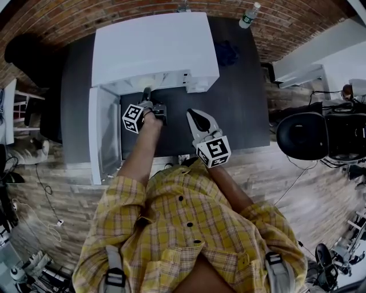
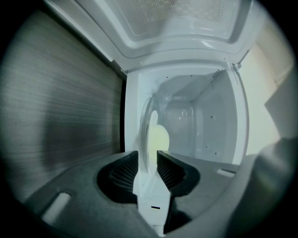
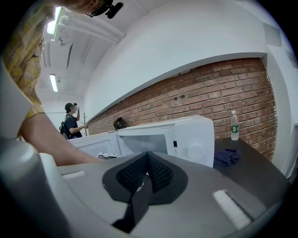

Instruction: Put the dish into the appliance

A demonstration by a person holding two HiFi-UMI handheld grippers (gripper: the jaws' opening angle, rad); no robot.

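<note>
Closest to us is the person's yellow plaid shirt [image 1: 189, 229], with bare forearms reaching toward 12 o'clock. There the left tongs [image 1: 147, 92] poke into the open front of the boxy white microwave oven [image 1: 154, 46], which stands on the dark grey surface [image 1: 243, 103]. In the left gripper view these tongs [image 2: 148, 160] are turned on their side. Their jaws stand wide, with the rim of the round clear glass dish [image 2: 150, 132] between them. The dish carries a pale yellow patch and reaches into the white cavity. The oven's white door [image 1: 102, 134] hangs open at 9 o'clock.

The right tongs [image 1: 198, 118] hover above the surface at 3 o'clock of the left ones. In the right gripper view their ribbed jaws [image 3: 148, 160] are pressed together with nothing between them.

At 1 o'clock a clear plastic water bottle [image 1: 249, 15] stands by the red brick wall [image 1: 68, 20]. A crumpled dark blue cloth [image 1: 227, 54] lies just at 3 o'clock of the oven. A black office chair [image 1: 300, 135] sits off the surface at 3 o'clock.
</note>
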